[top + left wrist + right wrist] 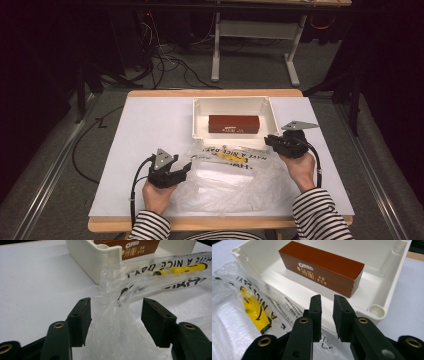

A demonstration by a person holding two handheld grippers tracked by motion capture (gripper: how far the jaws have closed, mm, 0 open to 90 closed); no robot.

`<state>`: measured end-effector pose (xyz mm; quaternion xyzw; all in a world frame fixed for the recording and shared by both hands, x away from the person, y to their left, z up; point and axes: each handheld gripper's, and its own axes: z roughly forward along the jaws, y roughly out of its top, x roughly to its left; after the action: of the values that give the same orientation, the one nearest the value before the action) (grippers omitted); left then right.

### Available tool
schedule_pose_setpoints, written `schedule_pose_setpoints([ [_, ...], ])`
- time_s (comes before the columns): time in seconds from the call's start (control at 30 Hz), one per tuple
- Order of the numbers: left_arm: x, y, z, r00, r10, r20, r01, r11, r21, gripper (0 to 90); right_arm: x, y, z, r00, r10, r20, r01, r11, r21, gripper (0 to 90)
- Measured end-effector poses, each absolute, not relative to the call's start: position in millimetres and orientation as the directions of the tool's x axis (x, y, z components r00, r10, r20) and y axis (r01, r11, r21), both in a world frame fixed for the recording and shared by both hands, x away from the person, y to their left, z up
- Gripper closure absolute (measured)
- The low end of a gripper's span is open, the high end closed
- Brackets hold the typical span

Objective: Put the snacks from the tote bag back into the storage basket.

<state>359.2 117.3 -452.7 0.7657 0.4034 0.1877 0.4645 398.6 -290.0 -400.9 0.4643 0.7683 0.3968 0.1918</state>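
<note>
High view: crinkled clear plastic bag (235, 177) on white table (150, 130) before a rigid white tray (272, 117) holding a brown carton (233, 123); left gripper view: left gripper (116, 315) agape around film; right gripper view: right gripper (327, 312) narrowly parted, gripping nothing.

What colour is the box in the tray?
Reddish brown, with white lettering on its side; the box shows best in the right gripper view.
</note>
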Motion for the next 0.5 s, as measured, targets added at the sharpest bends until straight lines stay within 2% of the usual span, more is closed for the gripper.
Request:
schedule_pose_setpoints([
  [0.33,354,125,-448,0.623,0.780,-0.060,0.400,-0.251,0.882,40.3,380,-315,-411,-0.457,0.879,0.138,0.562,0.166,0.810,68.0],
  [0.5,354,130,-448,0.623,0.779,-0.079,0.409,-0.237,0.881,41.0,370,-322,-416,-0.429,0.896,0.116,0.543,0.154,0.825,64.0],
])
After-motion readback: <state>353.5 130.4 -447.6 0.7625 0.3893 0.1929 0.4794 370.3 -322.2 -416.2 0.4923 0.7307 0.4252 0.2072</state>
